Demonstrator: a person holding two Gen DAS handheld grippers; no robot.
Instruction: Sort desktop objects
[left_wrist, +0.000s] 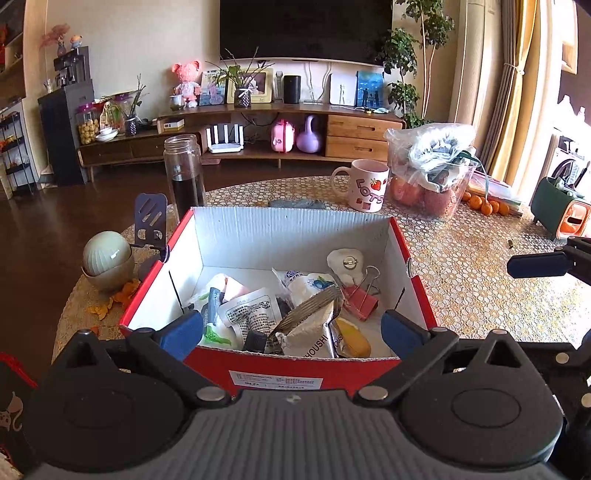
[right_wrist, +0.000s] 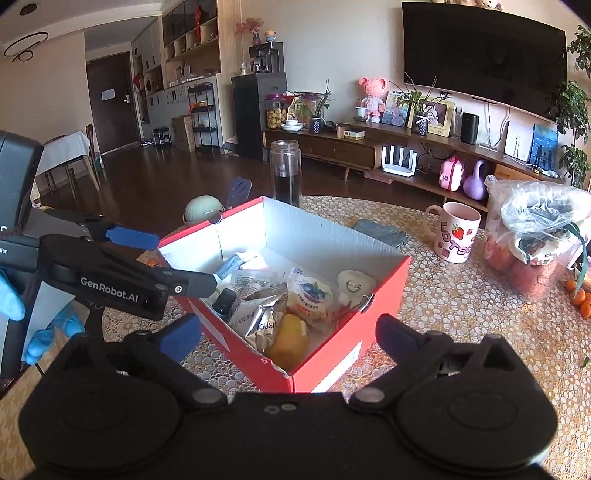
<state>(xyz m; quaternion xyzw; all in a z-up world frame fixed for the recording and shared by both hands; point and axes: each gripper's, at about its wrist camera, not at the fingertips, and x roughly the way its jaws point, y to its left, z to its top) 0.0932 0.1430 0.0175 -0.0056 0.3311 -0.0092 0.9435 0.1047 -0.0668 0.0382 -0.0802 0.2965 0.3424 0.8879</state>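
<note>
A red cardboard box (left_wrist: 288, 363) with a white inside stands on the lace-covered table (left_wrist: 480, 295). In it lie a silver foil snack packet (left_wrist: 314, 328), a pink binder clip (left_wrist: 360, 299), a fried-egg brooch (left_wrist: 347, 264), a small dark bottle (left_wrist: 255, 341), a yellow item (left_wrist: 354, 341) and other packets. My left gripper (left_wrist: 291, 332) is open over the box's near wall, with nothing gripped. My right gripper (right_wrist: 288, 336) is open at the box's (right_wrist: 332, 354) near corner, also with nothing gripped. The left gripper (right_wrist: 166, 260) shows at the box's left side in the right wrist view.
Behind the box stand a glass jar (left_wrist: 184, 173), a pink-rimmed mug (left_wrist: 364, 190) and a plastic bag over a fruit container (left_wrist: 432, 173), with tangerines (left_wrist: 484, 205) beside it. A green lidded bowl (left_wrist: 105, 258) and a dark stand (left_wrist: 149, 221) sit left. A green-orange holder (left_wrist: 561, 212) sits right.
</note>
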